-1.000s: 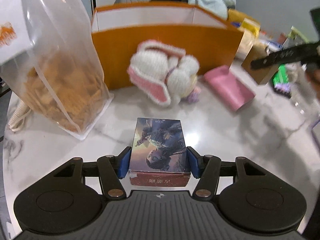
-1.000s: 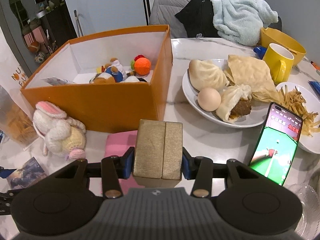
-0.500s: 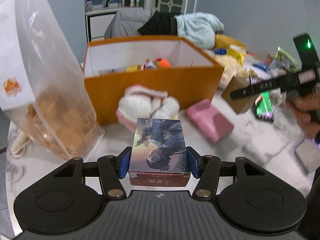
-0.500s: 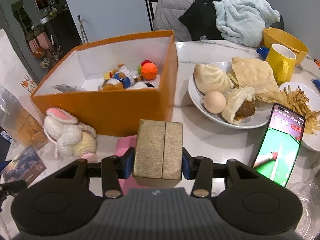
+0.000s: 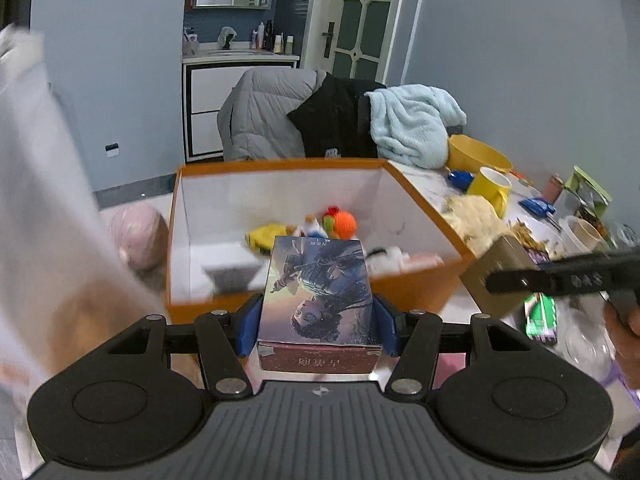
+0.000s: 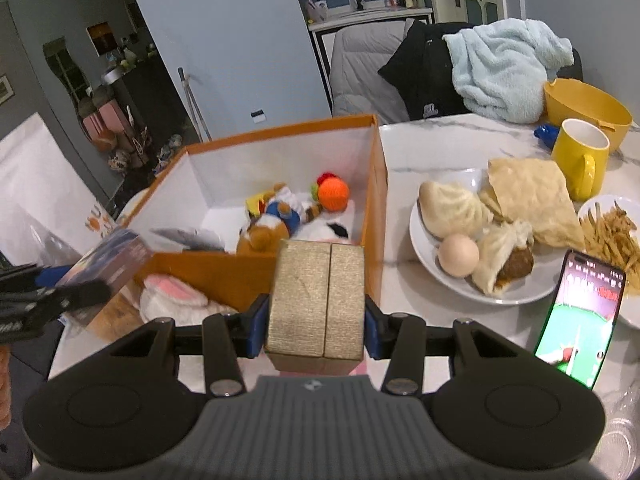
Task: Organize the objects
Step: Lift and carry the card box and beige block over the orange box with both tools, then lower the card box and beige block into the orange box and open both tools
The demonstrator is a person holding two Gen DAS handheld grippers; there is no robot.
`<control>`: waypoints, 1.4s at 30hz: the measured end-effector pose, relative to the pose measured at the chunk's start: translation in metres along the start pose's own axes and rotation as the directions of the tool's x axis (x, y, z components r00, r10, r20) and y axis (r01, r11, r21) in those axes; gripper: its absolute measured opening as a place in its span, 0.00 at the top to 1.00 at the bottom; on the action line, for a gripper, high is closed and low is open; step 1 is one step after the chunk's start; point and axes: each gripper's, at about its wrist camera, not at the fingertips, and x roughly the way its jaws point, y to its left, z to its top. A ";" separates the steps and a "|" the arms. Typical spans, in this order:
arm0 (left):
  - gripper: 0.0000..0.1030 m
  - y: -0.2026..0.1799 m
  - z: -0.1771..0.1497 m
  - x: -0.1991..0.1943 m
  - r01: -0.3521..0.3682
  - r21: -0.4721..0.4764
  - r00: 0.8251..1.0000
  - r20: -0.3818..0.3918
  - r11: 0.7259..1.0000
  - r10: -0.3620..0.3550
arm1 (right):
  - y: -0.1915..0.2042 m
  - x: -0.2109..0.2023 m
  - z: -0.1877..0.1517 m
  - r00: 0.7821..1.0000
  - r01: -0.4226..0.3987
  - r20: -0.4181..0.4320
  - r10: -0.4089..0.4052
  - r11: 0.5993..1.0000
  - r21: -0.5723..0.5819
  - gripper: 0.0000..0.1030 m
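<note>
My left gripper point(image 5: 318, 326) is shut on a picture box point(image 5: 318, 292) printed with a dark-haired figure, held just above the near wall of the orange box point(image 5: 416, 292). My right gripper point(image 6: 316, 330) is shut on a gold box point(image 6: 318, 300), raised in front of the orange box's point(image 6: 208, 276) near right corner. Several plush toys, among them an orange ball point(image 6: 334, 196), lie inside the orange box. A white and pink plush rabbit point(image 6: 172, 296) lies on the table against its near wall. In the right wrist view the left gripper point(image 6: 60, 296) and its picture box point(image 6: 108, 260) show at the left.
A clear snack bag point(image 5: 48, 216) stands blurred at the left. Right of the orange box are a white plate of buns and an egg point(image 6: 476, 288), a lit phone point(image 6: 580, 312), a yellow mug point(image 6: 580, 158), a yellow bowl point(image 6: 584, 106) and fries point(image 6: 612, 232). Clothes hang on chairs behind.
My left gripper has risen and moved toward the orange box with the picture box, so the inside now shows. My right gripper has lifted slightly with the gold box.
</note>
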 end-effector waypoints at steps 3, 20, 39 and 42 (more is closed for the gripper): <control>0.35 0.002 0.020 0.014 -0.015 0.000 1.000 0.008 1.000 0.015 | -0.001 -0.001 0.011 1.000 -0.017 0.009 0.017 1.000 0.011 0.53; 0.35 0.024 0.064 0.101 -0.234 0.019 0.966 -0.108 0.972 0.235 | 0.013 0.097 0.086 0.998 0.051 0.026 -0.054 0.993 0.104 0.53; 0.35 0.041 0.058 0.145 -0.306 0.005 0.929 -0.218 0.952 0.300 | 0.031 0.156 0.089 0.986 0.166 -0.015 -0.167 0.985 -0.053 0.53; 0.35 0.042 0.055 0.148 -0.311 0.011 0.925 -0.225 0.950 0.306 | 0.039 0.160 0.084 0.977 0.209 -0.018 -0.214 0.966 -0.154 0.53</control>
